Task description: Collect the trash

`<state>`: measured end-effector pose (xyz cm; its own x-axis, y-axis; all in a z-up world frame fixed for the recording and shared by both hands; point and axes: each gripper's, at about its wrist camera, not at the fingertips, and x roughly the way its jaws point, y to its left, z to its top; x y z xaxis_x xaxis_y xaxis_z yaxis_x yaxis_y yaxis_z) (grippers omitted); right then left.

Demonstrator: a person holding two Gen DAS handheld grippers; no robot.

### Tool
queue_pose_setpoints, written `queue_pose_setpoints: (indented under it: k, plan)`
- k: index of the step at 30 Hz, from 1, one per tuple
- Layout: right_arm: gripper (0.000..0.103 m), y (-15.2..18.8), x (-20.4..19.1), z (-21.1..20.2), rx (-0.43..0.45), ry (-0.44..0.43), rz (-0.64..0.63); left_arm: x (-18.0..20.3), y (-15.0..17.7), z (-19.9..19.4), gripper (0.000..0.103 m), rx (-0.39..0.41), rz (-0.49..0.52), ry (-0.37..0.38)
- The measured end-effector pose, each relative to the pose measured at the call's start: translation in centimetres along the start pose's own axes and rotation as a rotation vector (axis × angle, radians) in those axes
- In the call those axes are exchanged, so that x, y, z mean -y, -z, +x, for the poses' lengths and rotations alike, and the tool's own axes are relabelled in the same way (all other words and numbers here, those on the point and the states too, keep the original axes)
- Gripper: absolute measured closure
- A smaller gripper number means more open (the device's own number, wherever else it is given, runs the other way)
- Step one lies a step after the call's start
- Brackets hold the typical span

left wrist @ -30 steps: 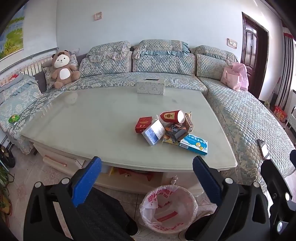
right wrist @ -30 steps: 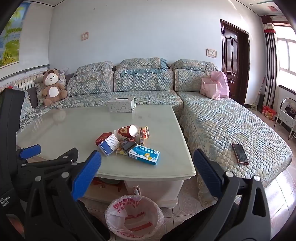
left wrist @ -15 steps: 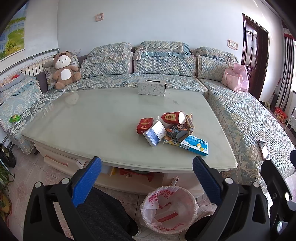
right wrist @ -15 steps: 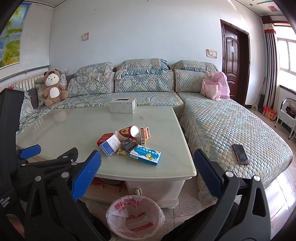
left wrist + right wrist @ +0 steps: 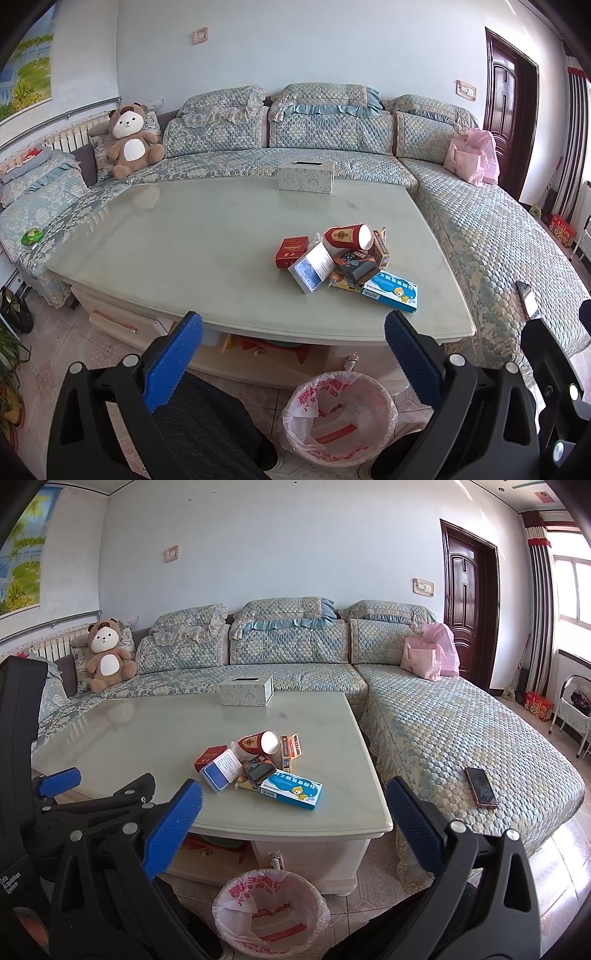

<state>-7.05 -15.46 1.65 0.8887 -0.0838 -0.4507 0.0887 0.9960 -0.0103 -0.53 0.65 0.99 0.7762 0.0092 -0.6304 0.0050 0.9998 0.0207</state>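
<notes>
A heap of trash sits on the glass coffee table (image 5: 192, 251) near its front right corner: a red paper cup (image 5: 347, 236) on its side, a red cigarette pack (image 5: 291, 251), a blue-white box (image 5: 312, 267), a dark packet (image 5: 356, 264) and a blue medicine box (image 5: 393, 291). On the floor below stands a bin lined with a pink-printed bag (image 5: 340, 417). My left gripper (image 5: 293, 363) hangs open in front of the table edge, holding nothing. My right gripper (image 5: 293, 836) is open too, short of the heap (image 5: 258, 766) and above the bin (image 5: 271, 910).
A tissue box (image 5: 306, 176) stands at the table's far edge. A quilted corner sofa (image 5: 443, 731) wraps round the table, with a teddy bear (image 5: 131, 138), a pink bag (image 5: 430, 657) and a phone (image 5: 481, 787) on it. The left gripper's body (image 5: 74, 812) fills the right view's left side.
Both views have crept slightly forward and up; the table and heap sit a little lower in frame. Both grippers stay open and empty.
</notes>
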Motion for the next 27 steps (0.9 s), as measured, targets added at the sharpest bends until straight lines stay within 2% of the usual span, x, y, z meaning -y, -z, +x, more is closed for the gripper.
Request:
queue_pose_setpoints:
  k: [16,21,25,27]
  plan:
    - [0.006,0.1,-0.2,0.0,-0.007,-0.005,-0.001,0.2,0.2,0.3,0.006,-0.006,0.016,-0.015]
    - [0.006,-0.4,0.0,0.9,-0.045,-0.109,-0.002,0.0,-0.4,1.7,0.006,-0.041,-0.005,0.067]
    - [0.006,-1.0,0.1,2.0,-0.062,-0.147,-0.042,-0.7,-1.7,2.8,0.006,-0.063,0.016,0.102]
    - [0.006,-1.5,0.6,2.7,-0.074,-0.183,-0.057,-1.3,-2.7,3.5,0.006,-0.106,0.003,0.158]
